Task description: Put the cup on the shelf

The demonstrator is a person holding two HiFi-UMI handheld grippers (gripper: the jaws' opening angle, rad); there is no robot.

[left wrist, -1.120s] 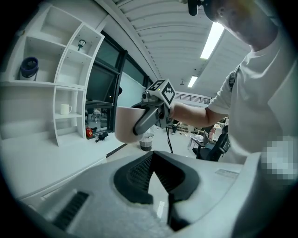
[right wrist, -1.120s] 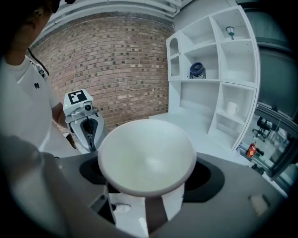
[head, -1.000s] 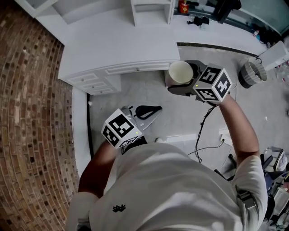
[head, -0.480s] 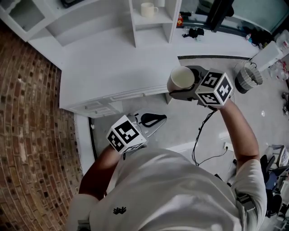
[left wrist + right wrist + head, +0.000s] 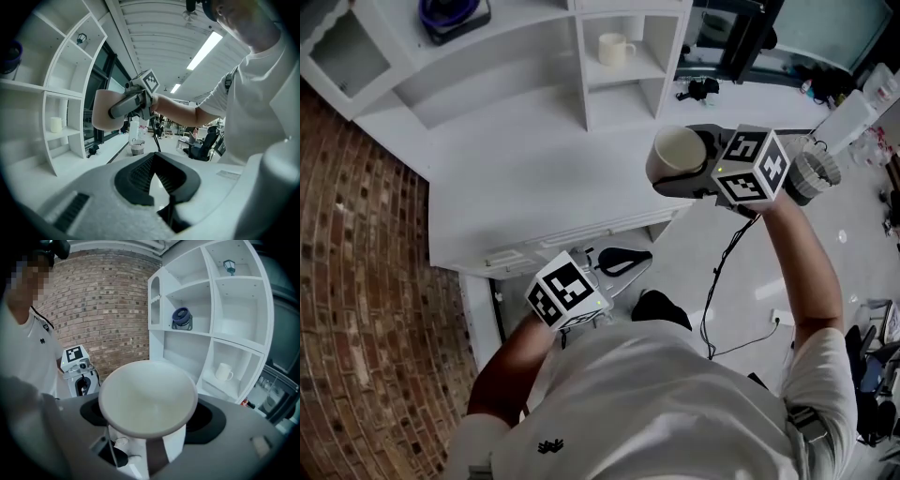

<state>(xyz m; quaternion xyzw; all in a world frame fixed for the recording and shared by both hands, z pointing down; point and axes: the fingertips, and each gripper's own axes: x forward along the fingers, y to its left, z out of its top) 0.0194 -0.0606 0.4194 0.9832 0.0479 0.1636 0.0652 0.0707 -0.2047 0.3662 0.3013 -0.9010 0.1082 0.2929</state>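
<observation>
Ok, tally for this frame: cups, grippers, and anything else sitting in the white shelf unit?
Cups: 2, the cup in the right gripper and the mug on the shelf
Grippers: 2, counting the left gripper
Other shelf items: 2, a blue object and a small dark ornament
Total: 6

A curved brick wall (image 5: 366, 281) fills the left side of the head view. A white shelf unit (image 5: 534, 56) runs along the top, standing on a white counter (image 5: 534, 178) at centre. Pale grey floor (image 5: 684, 272) shows at centre right, and a dark-framed window (image 5: 750, 37) at upper right. In the left gripper view, a ribbed ceiling (image 5: 154, 28) with a bright strip light (image 5: 206, 44) crosses the top.
</observation>
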